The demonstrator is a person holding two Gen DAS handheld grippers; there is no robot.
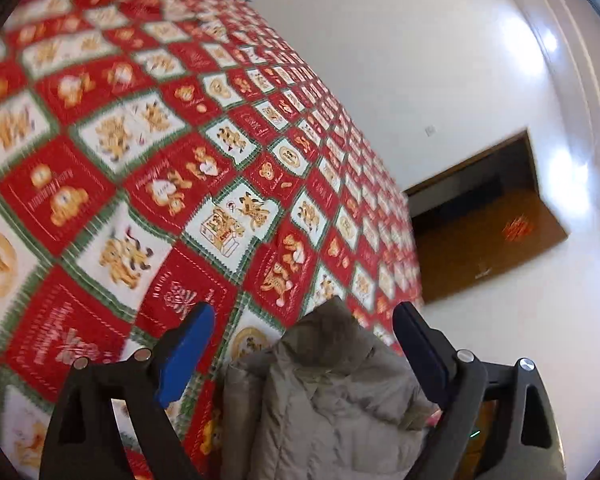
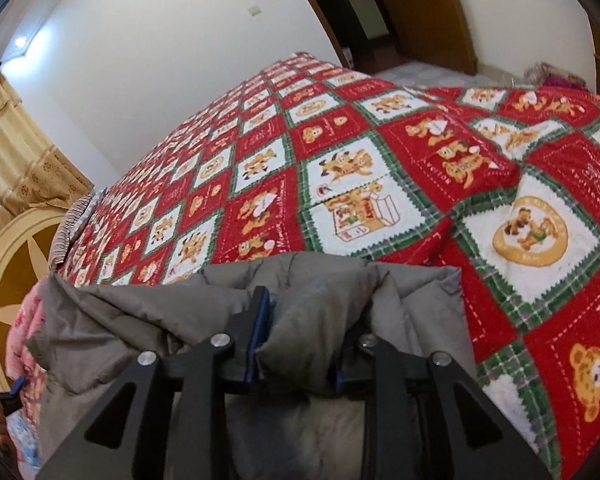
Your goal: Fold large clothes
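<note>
With your left claw spread wide around, not touching, the grey padded jacket lying on the bed's red patchwork quilt, keep your right claw pinching its bunched fold and lay that edge flat before releasing.

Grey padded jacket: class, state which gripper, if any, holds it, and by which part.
The right gripper pinches a bunched fold of the jacket; the left gripper is open, holding nothing.
</note>
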